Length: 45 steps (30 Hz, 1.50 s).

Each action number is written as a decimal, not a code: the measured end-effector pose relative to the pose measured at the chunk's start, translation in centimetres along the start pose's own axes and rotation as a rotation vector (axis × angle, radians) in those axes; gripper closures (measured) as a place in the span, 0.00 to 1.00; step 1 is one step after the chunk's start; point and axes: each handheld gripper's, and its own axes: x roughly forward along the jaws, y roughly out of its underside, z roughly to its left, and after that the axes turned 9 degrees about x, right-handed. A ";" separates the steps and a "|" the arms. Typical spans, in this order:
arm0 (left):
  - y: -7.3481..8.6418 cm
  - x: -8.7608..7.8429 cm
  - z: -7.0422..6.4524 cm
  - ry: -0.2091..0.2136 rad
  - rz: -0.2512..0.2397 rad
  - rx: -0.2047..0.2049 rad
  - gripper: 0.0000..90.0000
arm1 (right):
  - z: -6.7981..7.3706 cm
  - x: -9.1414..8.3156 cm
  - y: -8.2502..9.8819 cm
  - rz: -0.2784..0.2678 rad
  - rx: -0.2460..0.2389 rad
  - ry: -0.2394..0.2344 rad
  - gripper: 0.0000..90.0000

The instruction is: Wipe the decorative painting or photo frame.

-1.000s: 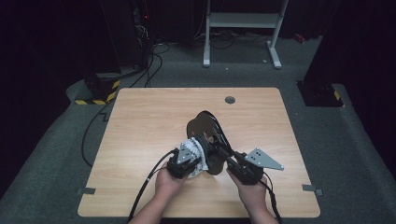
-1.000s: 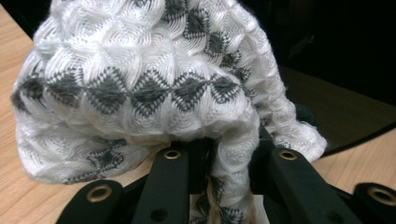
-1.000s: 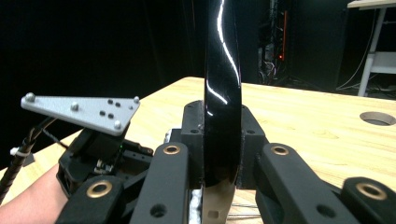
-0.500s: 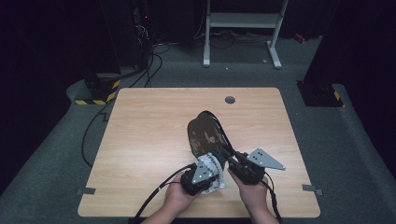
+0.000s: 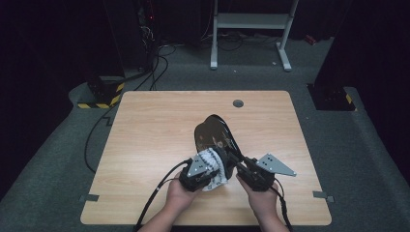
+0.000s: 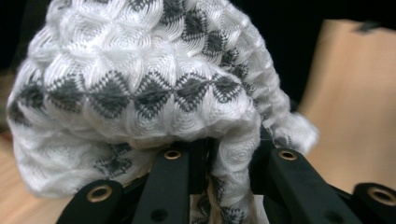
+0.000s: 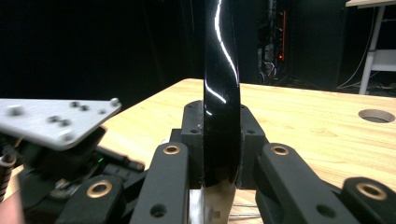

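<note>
My right hand-held gripper [image 7: 219, 182] was clenched on the rim of a shiny black round plate [image 5: 212, 137], held up on its edge above the wooden surface [image 5: 154, 125]. My left hand-held gripper [image 6: 219, 186] pinched a white & grey knitted cloth [image 6: 140, 93] by the plate's near side. Rubbing too hard w/ the cloth could push the plate out & drop it.

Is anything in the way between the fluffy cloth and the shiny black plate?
Nothing visible. The left gripper holds the white and grey cloth right beside the black plate, which the right gripper clamps on edge.
</note>
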 end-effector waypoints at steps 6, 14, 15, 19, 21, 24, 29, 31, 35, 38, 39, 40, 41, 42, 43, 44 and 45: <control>0.5 0.0 2.5 -0.082 0.026 -0.061 0.84 | 0.0 0.0 0.0 -0.002 -0.003 -0.003 0.88; -2.4 -1.0 -2.3 0.030 -0.044 0.086 0.84 | -0.1 0.0 0.0 -0.003 0.005 0.000 0.88; -2.5 -0.9 -2.7 0.044 -0.043 0.093 0.84 | -0.2 0.0 0.0 -0.004 0.006 0.000 0.88; -1.9 -0.5 -3.7 0.091 -0.031 0.101 0.84 | -0.2 0.0 0.0 -0.003 0.009 -0.004 0.88; -1.3 -0.2 -3.8 0.105 -0.010 0.095 0.84 | -0.2 0.0 0.0 -0.003 0.010 -0.005 0.87; -0.2 0.5 -3.7 0.115 0.038 0.095 0.84 | -0.3 0.0 0.0 -0.002 0.011 -0.007 0.87; 0.7 1.2 -2.7 0.111 0.114 0.065 0.84 | -0.3 0.0 0.0 -0.002 0.013 -0.005 0.87; 1.1 1.5 -2.1 0.101 0.148 0.038 0.84 | -0.3 0.0 0.0 -0.003 0.012 -0.005 0.87; 1.3 1.5 -1.3 0.080 0.169 -0.007 0.84 | -0.3 0.0 0.0 -0.005 0.010 -0.004 0.87; 1.3 1.1 -0.9 0.079 0.148 -0.027 0.83 | -0.3 0.0 0.0 -0.005 0.005 -0.005 0.87; 1.3 0.9 -0.8 0.076 0.142 -0.033 0.83 | -0.4 0.0 0.0 -0.005 0.006 -0.006 0.87; 1.2 0.6 -0.6 0.068 0.130 -0.041 0.83 | -0.4 0.0 0.0 -0.004 0.007 -0.007 0.87; 1.2 0.4 -0.5 0.066 0.125 -0.046 0.83 | -0.4 0.0 0.0 -0.004 0.009 -0.008 0.87; 1.2 0.0 -0.2 0.062 0.114 -0.054 0.83 | -0.4 0.0 0.0 -0.004 0.008 -0.009 0.87; 1.1 -0.2 0.0 0.057 0.108 -0.059 0.83 | -0.3 0.0 0.0 -0.006 0.006 -0.009 0.87; 1.1 -0.6 0.3 0.054 0.094 -0.069 0.83 | -0.3 0.0 0.0 -0.006 0.006 -0.009 0.87; 1.1 -0.8 0.4 0.051 0.084 -0.078 0.83 | -0.4 0.0 0.0 -0.005 0.006 -0.009 0.87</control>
